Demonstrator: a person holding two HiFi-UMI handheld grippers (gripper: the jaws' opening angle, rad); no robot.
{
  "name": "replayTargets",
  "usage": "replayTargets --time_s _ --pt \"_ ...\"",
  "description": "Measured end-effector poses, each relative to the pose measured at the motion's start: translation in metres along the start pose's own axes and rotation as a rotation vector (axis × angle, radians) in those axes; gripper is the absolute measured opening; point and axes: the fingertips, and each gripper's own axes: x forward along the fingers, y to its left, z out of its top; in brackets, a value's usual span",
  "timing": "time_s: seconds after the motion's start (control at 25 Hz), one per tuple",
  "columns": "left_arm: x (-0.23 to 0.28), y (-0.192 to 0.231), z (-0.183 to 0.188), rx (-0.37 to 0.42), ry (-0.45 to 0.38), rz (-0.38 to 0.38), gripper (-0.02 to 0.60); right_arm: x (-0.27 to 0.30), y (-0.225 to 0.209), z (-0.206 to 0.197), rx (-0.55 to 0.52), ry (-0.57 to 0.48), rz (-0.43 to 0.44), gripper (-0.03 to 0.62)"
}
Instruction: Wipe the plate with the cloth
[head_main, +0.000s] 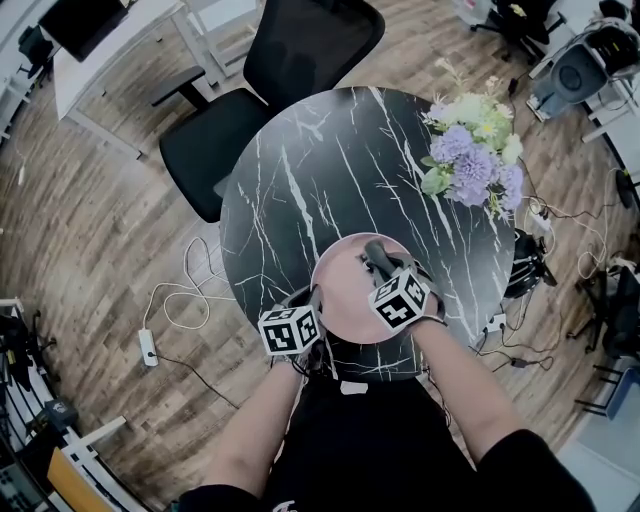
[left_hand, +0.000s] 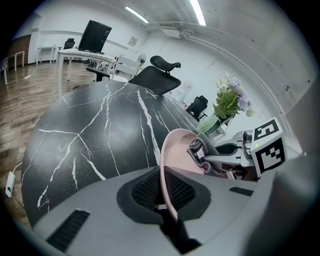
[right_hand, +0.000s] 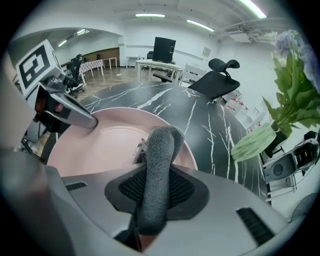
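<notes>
Pinning round pink plate (right_hand: 100, 145) at left rim, my left claw (left_hand: 163, 192) clenched; right claw (right_hand: 157, 187) grasps rolled grey cloth (right_hand: 161, 150), plate face directly beneath it.

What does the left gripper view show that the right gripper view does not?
Only the left gripper view looks between the jaws of the left gripper, shut on the rim of the round pink plate. Only the right gripper view looks between the jaws of the right gripper, shut on the grey fuzzy cloth. Both share the plate, the black marble-patterned round table and the purple flowers.
</notes>
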Motion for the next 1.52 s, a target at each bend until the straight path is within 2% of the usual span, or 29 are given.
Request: replayTargets --time_s 0.36,0.48,0.56,0.76,0.92,1.52 --pt "0.001 0.0 -0.001 0.005 -0.001 0.003 0.031 -0.001 -0.02 -0.005 -0.199 0.01 -0.127 0.104" --pt "0.0 0.0 0.0 0.001 -0.002 0.007 0.031 -0.005 -0.025 -0.006 -0.184 -0.012 -0.161 0.106" --pt "0.0 0.0 0.0 -0.007 -0.006 0.011 0.031 -0.008 -0.027 -0.007 -0.126 -0.029 -0.166 0.105" --pt "0.0 0.001 0.0 -0.02 -0.019 0.011 0.03 -0.012 -0.028 -0.012 0.176 -0.056 -0.077 0.105" --pt "0.0 0.001 0.0 -0.023 -0.021 0.015 0.029 -0.013 -0.02 -0.014 0.312 -0.063 -0.009 0.105" --pt "0.001 0.002 0.0 -0.03 -0.022 0.02 0.029 -0.013 0.08 0.019 0.29 -0.092 0.234 0.104"
